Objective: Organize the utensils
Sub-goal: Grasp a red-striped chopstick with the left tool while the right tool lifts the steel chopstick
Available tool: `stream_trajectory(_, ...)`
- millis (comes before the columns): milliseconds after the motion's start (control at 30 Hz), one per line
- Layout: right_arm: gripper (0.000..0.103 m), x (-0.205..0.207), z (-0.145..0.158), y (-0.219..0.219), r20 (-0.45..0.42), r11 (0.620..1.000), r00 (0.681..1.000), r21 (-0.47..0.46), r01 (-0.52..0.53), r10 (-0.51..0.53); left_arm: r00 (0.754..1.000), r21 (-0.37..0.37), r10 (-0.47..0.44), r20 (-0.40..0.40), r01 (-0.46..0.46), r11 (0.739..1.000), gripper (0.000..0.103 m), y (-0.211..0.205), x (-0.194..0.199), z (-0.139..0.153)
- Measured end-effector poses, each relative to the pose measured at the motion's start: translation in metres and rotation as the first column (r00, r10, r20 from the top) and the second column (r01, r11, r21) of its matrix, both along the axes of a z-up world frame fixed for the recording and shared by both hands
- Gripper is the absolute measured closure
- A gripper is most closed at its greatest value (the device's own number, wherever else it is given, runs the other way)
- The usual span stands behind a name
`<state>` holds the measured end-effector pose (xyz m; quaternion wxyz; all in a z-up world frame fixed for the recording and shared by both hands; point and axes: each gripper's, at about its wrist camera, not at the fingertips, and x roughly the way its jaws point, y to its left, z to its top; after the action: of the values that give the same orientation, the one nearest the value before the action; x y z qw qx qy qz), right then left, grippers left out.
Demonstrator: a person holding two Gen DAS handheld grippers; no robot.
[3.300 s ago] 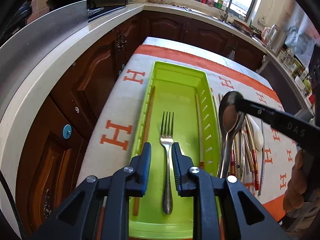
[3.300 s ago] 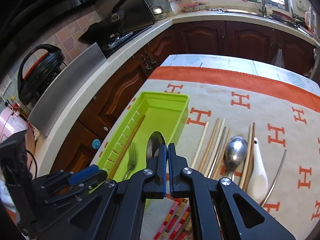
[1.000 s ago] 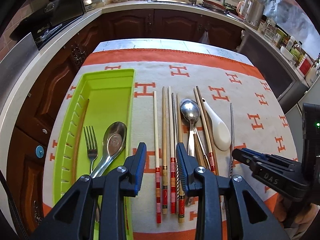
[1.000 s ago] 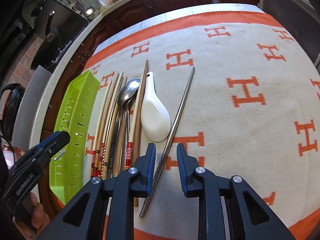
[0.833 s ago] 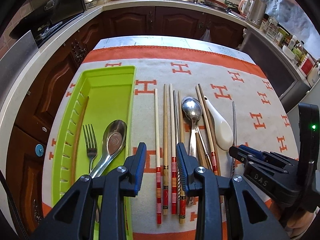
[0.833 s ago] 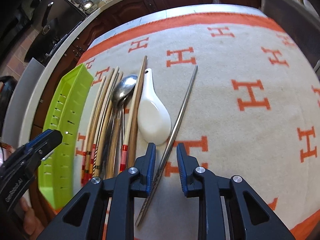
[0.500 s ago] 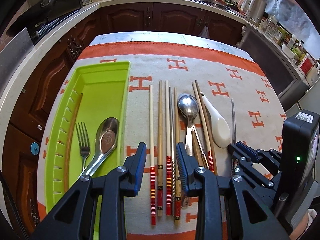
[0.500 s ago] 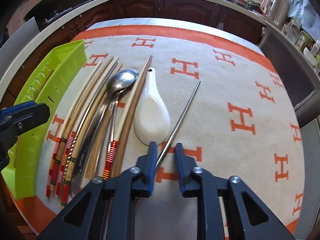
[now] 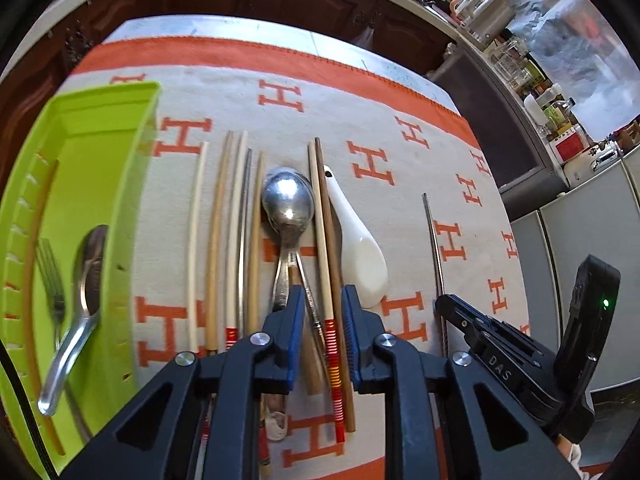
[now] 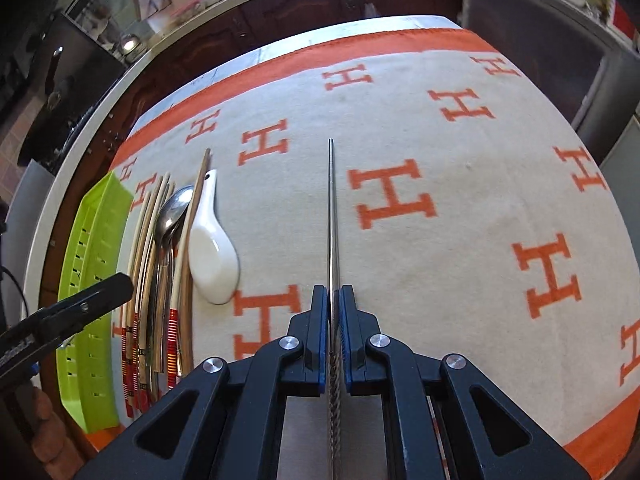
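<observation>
At bottom centre of the right view the right tool (image 10: 333, 300) is closed on the steel chopstick (image 10: 332, 216), while the left tool (image 9: 322, 308) hangs open and empty over the chopsticks (image 9: 326, 264) beside the green tray (image 9: 120, 184) at left.

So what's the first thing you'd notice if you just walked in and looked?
Probably the right gripper pinching one long metal chopstick, alone on the cloth with orange H's. Then the bright green tray at the far left, holding a fork and spoon.
</observation>
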<state>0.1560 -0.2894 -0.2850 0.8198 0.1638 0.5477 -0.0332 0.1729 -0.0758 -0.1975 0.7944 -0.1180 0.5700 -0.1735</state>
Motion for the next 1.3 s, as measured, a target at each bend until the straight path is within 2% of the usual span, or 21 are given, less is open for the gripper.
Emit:
stream_trajectory(67,0.098,-0.004,0.0,-0.006,-0.002,1.0,1.0,0.019,0.009,-0.009,1.0,-0.011,0.003,-0.03,-0.003,1.0,0.092,-0.004,0.004,-0.008)
stream_trajectory(233,0.098,-0.006,-0.001,-0.012,-0.001,0.999,1.0,0.046,0.011,-0.011,0.998,-0.009,0.01,-0.065,-0.01,1.0,0.094,-0.012,0.014,-0.019)
stream_trajectory(467,0.098,-0.006,-0.002,-0.015,0.002,0.998,1.0,0.067,0.01,-0.01,0.997,0.042,0.008,-0.077,-0.005,0.999,0.094,-0.021,0.018,-0.024)
stream_trajectory(967,0.098,-0.007,-0.002,-0.016,0.006,0.997,1.0,0.079,0.005,-0.006,0.999,0.151,-0.028,-0.032,0.032,0.988,0.094,-0.039,0.023,-0.024)
stream_trajectory(1200,0.098,-0.009,-0.002,-0.018,0.007,0.996,1.0,0.088,0.003,-0.004,0.998,0.127,-0.008,-0.062,0.016,0.992,0.094,-0.034,0.025,-0.03)
stream_trajectory(1300,0.098,-0.009,-0.002,-0.018,0.007,0.996,1.0,0.088,0.004,-0.004,0.998,0.141,-0.022,-0.057,0.03,0.99,0.094,-0.033,0.023,-0.03)
